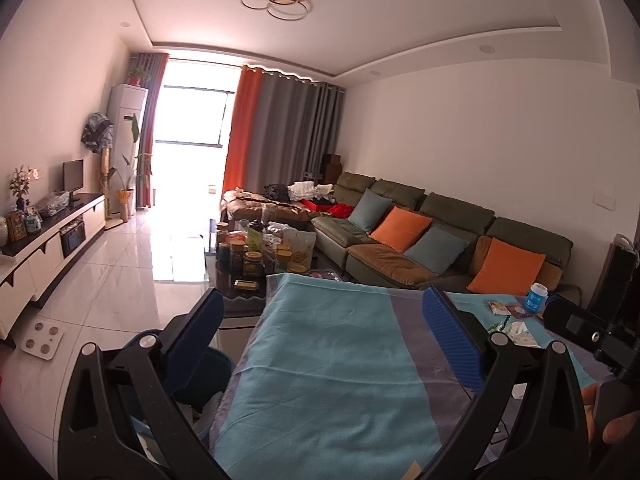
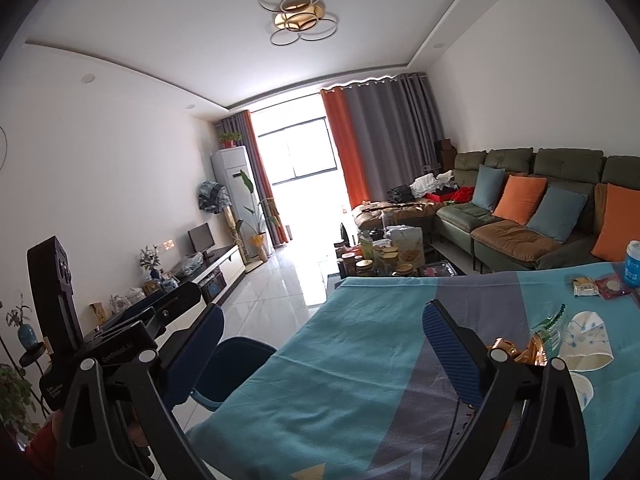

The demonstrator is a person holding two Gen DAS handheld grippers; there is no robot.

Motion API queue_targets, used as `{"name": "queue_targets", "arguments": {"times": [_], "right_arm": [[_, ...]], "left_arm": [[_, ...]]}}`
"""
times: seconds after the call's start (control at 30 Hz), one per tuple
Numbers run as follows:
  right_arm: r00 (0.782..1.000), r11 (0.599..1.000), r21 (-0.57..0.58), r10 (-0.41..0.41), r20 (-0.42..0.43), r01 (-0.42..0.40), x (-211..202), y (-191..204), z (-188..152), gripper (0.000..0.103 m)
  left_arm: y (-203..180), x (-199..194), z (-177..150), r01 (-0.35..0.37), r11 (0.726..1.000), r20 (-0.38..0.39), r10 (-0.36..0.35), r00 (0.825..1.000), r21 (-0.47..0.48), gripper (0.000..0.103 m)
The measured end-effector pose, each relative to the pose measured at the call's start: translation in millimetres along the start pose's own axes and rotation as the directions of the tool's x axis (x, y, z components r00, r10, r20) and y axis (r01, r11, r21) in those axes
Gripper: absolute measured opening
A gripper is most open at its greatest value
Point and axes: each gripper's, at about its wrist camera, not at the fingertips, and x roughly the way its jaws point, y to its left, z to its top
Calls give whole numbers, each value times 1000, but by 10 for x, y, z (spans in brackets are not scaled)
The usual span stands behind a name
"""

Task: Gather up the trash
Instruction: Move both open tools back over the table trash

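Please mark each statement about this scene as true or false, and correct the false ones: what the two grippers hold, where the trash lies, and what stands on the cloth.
1. Both grippers are open and hold nothing. True: the left gripper and the right gripper have their jaws wide apart over the blue cloth.
2. The trash lies to the left side of the cloth. False: the paper cup, golden wrapper and snack packets lie on its right side.
3. A blue bottle stands upright on the cloth. True.
4. The bin stands on the cloth. False: it stands on the floor, left of the table.
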Motion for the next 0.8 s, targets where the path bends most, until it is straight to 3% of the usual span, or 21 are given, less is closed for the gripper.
{"name": "queue_targets", "arguments": {"times": [0.2,0.4,0.57,0.8], "right_arm": [[999,1000,-16,-14,37,15,-223,10,13,96],[991,996,-15,-90,101,91,-602,-133,-23,96],[963,975,8,-220,157,221,-988,-347,-171,96],[910,920,53,-391,139,387,-1217,-687,-404,96]], "left_arm": [[-43,-185,22,-6,1000,29,6,1000,-7,97],[-246,-353,6,45,999,39,-45,998,11,97],[-529,-418,-130,128,991,30,-129,991,46,97],[-977,-241,-364,197,972,-54,-191,980,129,97]]}}
